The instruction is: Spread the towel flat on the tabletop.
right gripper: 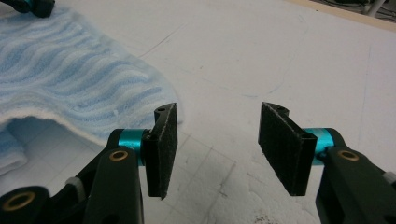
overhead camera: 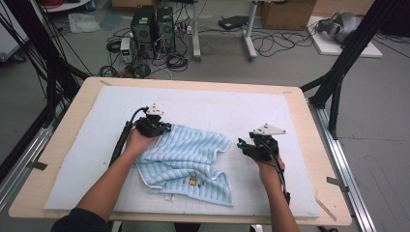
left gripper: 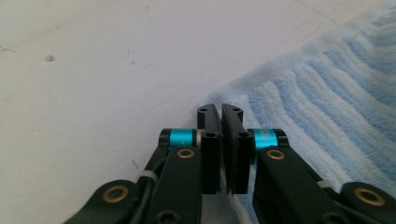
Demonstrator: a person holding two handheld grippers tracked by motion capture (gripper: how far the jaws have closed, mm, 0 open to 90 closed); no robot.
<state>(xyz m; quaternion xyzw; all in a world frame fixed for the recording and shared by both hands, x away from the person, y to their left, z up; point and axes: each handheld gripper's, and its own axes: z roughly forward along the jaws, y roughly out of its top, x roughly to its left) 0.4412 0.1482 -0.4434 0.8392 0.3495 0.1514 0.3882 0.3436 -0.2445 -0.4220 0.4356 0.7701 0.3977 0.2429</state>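
A light blue striped towel point(overhead camera: 183, 159) lies crumpled on the white mat point(overhead camera: 217, 106), with a small printed figure near its front edge. My left gripper point(overhead camera: 164, 128) rests at the towel's far left corner. In the left gripper view its jaws point(left gripper: 220, 109) stand pressed together over the edge of the towel point(left gripper: 327, 93), pinching the corner. My right gripper point(overhead camera: 240, 144) hovers just right of the towel, open. In the right gripper view its pads point(right gripper: 217, 140) stand wide apart with only bare mat between them, and the towel point(right gripper: 60, 70) lies to the left.
The mat covers most of a wooden table point(overhead camera: 309, 145). Bare mat stretches behind and to the right of the towel. Computer towers point(overhead camera: 152, 24), cables and boxes sit on the floor beyond the table. Black frame legs point(overhead camera: 338, 72) stand at both sides.
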